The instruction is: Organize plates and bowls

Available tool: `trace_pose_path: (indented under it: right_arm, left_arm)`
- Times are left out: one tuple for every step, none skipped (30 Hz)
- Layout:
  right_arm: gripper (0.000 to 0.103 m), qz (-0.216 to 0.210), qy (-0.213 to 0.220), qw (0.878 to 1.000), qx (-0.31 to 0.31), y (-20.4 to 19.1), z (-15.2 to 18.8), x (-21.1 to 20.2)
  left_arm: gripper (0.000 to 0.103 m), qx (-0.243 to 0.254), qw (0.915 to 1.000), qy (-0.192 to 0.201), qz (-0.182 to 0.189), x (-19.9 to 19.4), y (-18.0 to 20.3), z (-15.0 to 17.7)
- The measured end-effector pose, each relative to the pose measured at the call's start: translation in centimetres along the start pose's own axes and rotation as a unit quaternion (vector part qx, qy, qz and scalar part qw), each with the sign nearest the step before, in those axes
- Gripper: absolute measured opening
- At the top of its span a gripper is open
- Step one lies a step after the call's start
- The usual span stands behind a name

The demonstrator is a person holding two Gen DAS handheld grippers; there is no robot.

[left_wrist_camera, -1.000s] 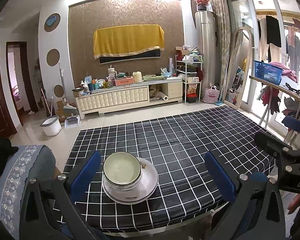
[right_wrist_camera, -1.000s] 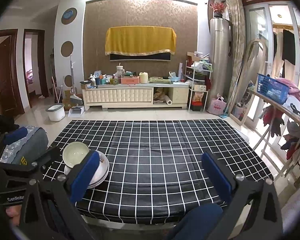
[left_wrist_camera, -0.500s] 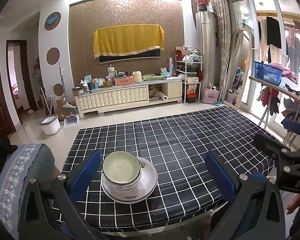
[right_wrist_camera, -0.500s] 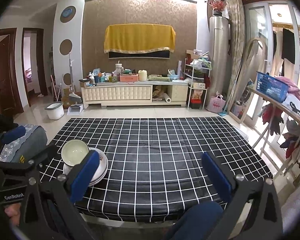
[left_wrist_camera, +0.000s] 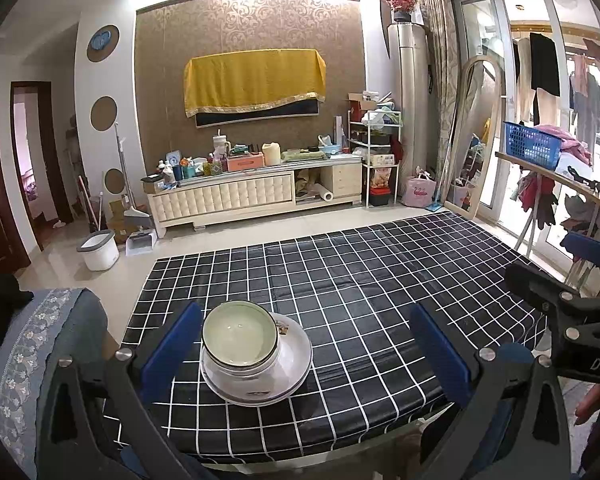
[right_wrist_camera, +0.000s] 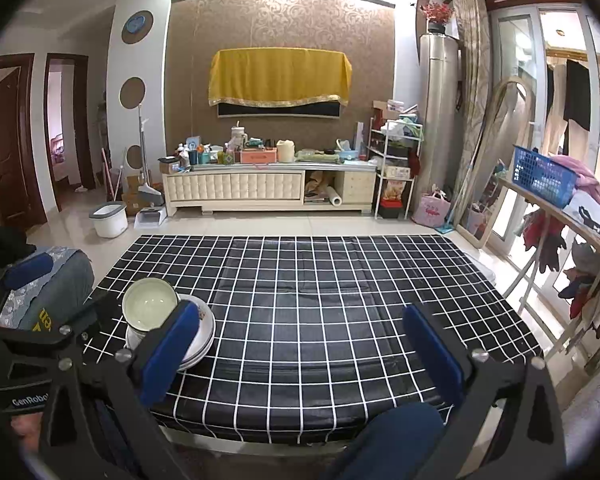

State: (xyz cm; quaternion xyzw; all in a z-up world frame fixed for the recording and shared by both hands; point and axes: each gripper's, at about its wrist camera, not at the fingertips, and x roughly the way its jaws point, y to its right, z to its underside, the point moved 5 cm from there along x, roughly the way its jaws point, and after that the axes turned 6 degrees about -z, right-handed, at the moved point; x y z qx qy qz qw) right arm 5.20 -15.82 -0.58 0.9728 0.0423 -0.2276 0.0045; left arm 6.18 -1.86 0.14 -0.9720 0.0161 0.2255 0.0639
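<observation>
left tongs (left_wrist_camera: 304, 348): apart, empty
right tongs (right_wrist_camera: 300, 344): apart, empty
bowl (left_wrist_camera: 239, 330): stacked on plates (left_wrist_camera: 292, 364), beside left tongs' left finger, on counter (left_wrist_camera: 360, 280)

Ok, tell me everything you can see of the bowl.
The bowl is round and glossy, ceramic-looking, pale green inside with a dark rim and white outside. It sits upright and empty on the plates, off-centre toward their left edge, at the table's near-left corner. Neither gripper touches it.

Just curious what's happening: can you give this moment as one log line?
left hand-held gripper: open, empty | right hand-held gripper: open, empty | bowl: stacked on plates | table
</observation>
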Motion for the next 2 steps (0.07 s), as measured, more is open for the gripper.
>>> trace_pose_path:
  right_arm:
    - [0.103,0.0,0.0,1.0,-0.001,0.01,-0.04,0.03]
    - [0.103,0.0,0.0,1.0,-0.001,0.05,0.0,0.06]
  left_arm:
    - [0.103,0.0,1.0,0.001,0.001,-0.03,0.03,0.01]
    - [0.103,0.0,1.0,0.001,0.003,-0.05,0.09,0.01]
